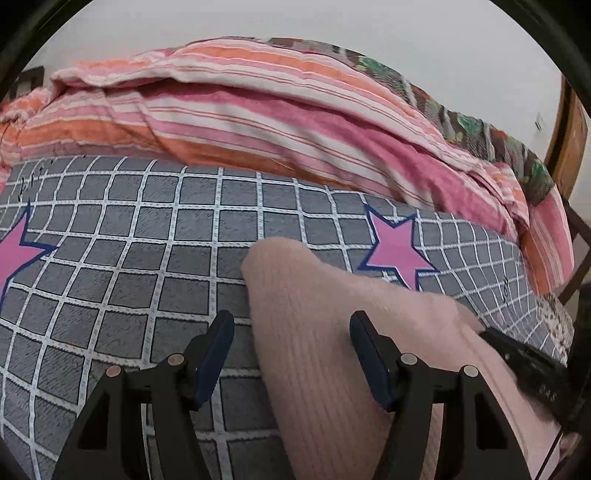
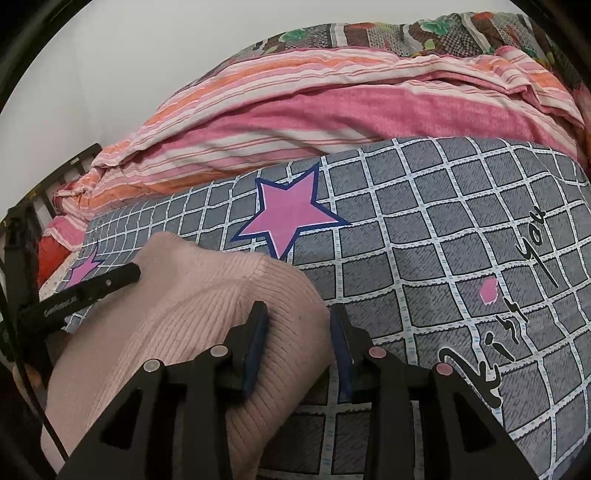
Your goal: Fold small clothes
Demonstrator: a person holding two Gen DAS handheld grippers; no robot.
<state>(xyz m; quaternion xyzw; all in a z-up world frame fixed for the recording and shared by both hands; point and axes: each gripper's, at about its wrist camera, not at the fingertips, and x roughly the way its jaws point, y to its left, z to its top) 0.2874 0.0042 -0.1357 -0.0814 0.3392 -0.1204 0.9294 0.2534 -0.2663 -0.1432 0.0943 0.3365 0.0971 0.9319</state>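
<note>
A pale pink ribbed knit garment [image 1: 332, 332] lies folded on the grey checked bedsheet [image 1: 147, 236]. My left gripper [image 1: 291, 332] stands open over the garment's left edge. Its right finger rests over the knit, and its left finger is over bare sheet, apart from the cloth. In the right wrist view, my right gripper [image 2: 299, 325] has the right folded edge of the garment [image 2: 192, 314] between its pads, and the knit fills the gap. One finger of the left gripper [image 2: 96, 290] lies across the garment's far left. A finger of the right gripper [image 1: 524, 362] shows at the garment's right.
A bunched pink and orange striped quilt [image 1: 258, 110] runs along the far side of the sheet, with a floral blanket [image 2: 406, 33] behind it against the pale wall. A wooden frame [image 1: 569, 140] stands at the right. A dark bed rail [image 2: 22, 229] is at the left.
</note>
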